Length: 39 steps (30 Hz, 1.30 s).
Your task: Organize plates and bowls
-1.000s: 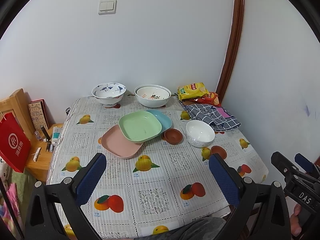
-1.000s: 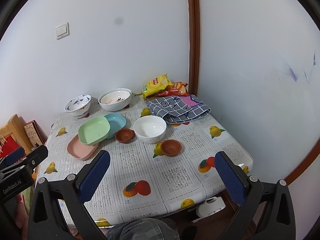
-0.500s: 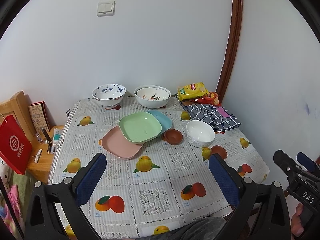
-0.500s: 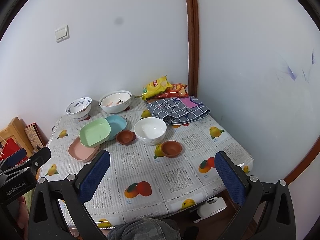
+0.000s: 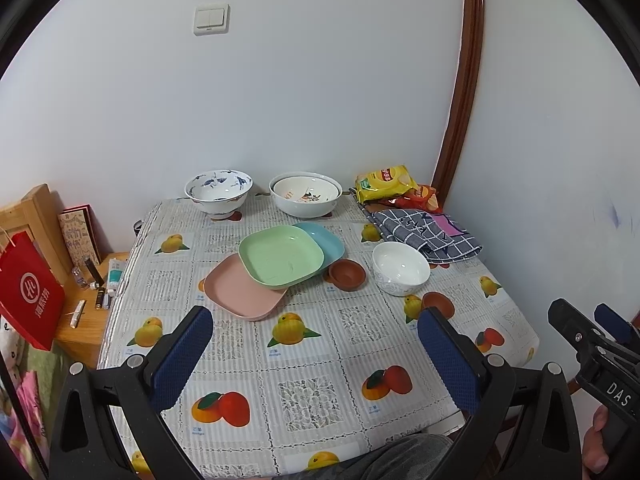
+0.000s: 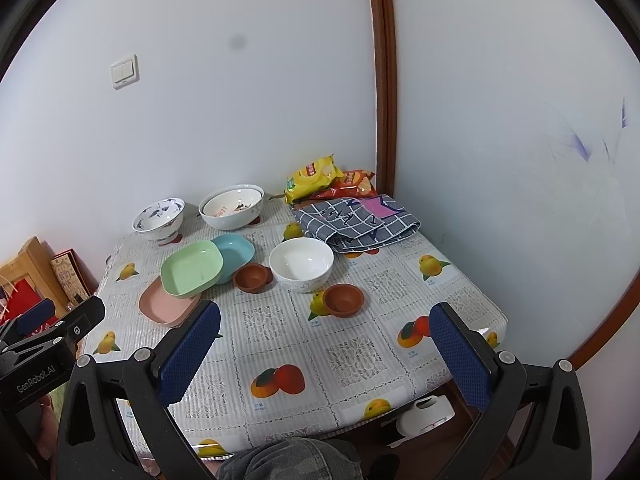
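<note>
Left gripper (image 5: pixel 316 356) and right gripper (image 6: pixel 324 348), lower frame: both spread wide, holding nothing, touching nothing. Stacked plates (image 5: pixel 280 260) and white bowl (image 5: pixel 400 268) sit at frame centre on the table (image 5: pixel 312 360).

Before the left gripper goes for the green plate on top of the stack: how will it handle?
The green plate looks like thin matte plastic, so probably light and stiff, not fragile. It sits skewed across the pink plate and blue plate, so a push would likely slide it or drag those along. Its raised rim should give the open left gripper a pinch point.
</note>
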Tool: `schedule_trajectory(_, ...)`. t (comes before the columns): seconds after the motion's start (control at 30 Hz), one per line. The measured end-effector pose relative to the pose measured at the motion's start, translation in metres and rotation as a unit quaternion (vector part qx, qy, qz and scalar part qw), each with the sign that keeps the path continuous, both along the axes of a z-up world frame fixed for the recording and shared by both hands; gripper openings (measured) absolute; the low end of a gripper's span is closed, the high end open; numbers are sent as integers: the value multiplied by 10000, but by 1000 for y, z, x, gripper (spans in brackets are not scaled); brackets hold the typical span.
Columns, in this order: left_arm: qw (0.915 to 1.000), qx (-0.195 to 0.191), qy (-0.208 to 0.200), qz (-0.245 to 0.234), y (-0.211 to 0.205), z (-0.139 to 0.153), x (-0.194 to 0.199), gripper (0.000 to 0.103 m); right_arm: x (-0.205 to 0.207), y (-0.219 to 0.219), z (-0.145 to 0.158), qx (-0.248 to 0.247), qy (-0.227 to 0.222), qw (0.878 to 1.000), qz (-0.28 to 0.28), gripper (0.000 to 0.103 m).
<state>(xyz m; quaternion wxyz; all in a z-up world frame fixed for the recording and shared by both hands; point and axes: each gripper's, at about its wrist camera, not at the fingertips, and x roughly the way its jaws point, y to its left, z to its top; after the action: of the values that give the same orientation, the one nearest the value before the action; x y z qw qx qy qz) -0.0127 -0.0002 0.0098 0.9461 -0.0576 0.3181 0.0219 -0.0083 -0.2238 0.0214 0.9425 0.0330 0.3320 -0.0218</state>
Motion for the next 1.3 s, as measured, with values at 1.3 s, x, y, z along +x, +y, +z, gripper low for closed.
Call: schedule_trajectory(1.3,10000,44,-25,26,5,8,5,103,6,10,6,-68,-74,9999,94,103)
